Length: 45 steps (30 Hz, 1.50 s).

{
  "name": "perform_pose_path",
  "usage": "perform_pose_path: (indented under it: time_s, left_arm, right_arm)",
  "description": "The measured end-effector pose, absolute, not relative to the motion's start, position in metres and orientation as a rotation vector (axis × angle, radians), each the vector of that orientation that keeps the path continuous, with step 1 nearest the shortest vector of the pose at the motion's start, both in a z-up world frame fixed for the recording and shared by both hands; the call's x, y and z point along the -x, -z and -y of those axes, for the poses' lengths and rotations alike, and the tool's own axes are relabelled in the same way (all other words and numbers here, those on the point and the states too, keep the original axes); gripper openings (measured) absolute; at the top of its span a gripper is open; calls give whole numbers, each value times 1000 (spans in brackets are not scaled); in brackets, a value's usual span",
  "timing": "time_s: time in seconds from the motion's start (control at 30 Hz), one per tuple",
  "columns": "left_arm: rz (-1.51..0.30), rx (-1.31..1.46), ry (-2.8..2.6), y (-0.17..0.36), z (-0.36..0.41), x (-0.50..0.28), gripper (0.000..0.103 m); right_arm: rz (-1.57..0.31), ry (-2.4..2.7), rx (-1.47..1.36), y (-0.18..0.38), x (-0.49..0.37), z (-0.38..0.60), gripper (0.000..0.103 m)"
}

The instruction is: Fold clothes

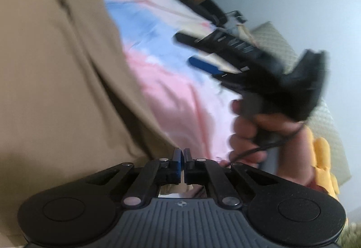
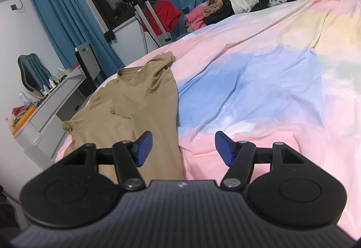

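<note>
A tan T-shirt (image 2: 135,99) lies spread on the left part of a bed with a pink, blue and yellow cover (image 2: 259,81). In the left wrist view the shirt (image 1: 56,78) fills the left side. My left gripper (image 1: 182,154) is shut right at the shirt's near edge, and as far as the blur shows, its pads pinch that edge. My right gripper (image 2: 182,148) stands open and empty, low over the shirt's right edge, one blue pad (image 2: 144,148) above the cloth. It also shows in the left wrist view as the right gripper (image 1: 194,51), held by a hand (image 1: 252,128).
A heap of other clothes (image 2: 225,6) lies at the bed's far end. Left of the bed stand a grey dresser (image 2: 52,108) with bottles and a mirror, and a stand (image 2: 144,17). A yellow plush toy (image 1: 325,157) sits near the hand. Blue curtains hang behind.
</note>
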<state>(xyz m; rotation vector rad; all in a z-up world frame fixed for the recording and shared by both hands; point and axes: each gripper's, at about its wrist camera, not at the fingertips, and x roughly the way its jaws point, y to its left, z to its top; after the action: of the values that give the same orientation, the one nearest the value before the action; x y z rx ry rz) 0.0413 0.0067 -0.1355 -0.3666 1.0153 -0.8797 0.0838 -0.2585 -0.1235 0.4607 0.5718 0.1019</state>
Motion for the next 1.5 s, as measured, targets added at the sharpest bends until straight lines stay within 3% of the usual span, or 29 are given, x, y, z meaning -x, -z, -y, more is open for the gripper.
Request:
perform_pose_path:
  time_s: [0.17, 0.43, 0.47, 0.53, 0.67, 0.73, 1.03, 1.17, 1.2, 1.23, 1.3, 1.5]
  left_arm:
    - [-996, 345, 939, 117, -14, -39, 1]
    - [-1096, 337, 724, 157, -16, -55, 4]
    - [-1110, 347, 698, 161, -19, -57, 6]
    - [-1124, 386, 677, 167, -23, -56, 19]
    - [-1125, 362, 718, 170, -8, -53, 27]
    - [-1115, 345, 734, 173, 4, -53, 39]
    - [-1081, 321, 746, 187, 34, -59, 51]
    - [-1119, 391, 755, 188, 31, -57, 48]
    - [-1126, 386, 752, 187, 31, -57, 42]
    - [-1133, 380, 749, 187, 30, -57, 26]
    - [-1142, 370, 738, 184, 27, -56, 8]
    - [-1023, 335, 738, 137, 2, -35, 5]
  right_arm:
    - [-597, -106, -465, 126, -84, 258, 64]
    - [-625, -110, -469, 129, -87, 258, 64]
    - [-629, -107, -478, 130, -87, 260, 64]
    - [-639, -103, -501, 132, -88, 264, 64]
    - [-657, -122, -538, 136, -90, 265, 64]
    - [-663, -136, -545, 136, -91, 264, 64]
    - [-688, -166, -610, 139, -90, 265, 64]
    - [-695, -153, -645, 141, -90, 270, 65]
    - [-697, -152, -648, 142, -90, 271, 65]
    - [-698, -151, -646, 142, -91, 270, 65]
    - [-700, -147, -630, 143, -92, 269, 65]
    - [-714, -144, -551, 147, -98, 260, 65]
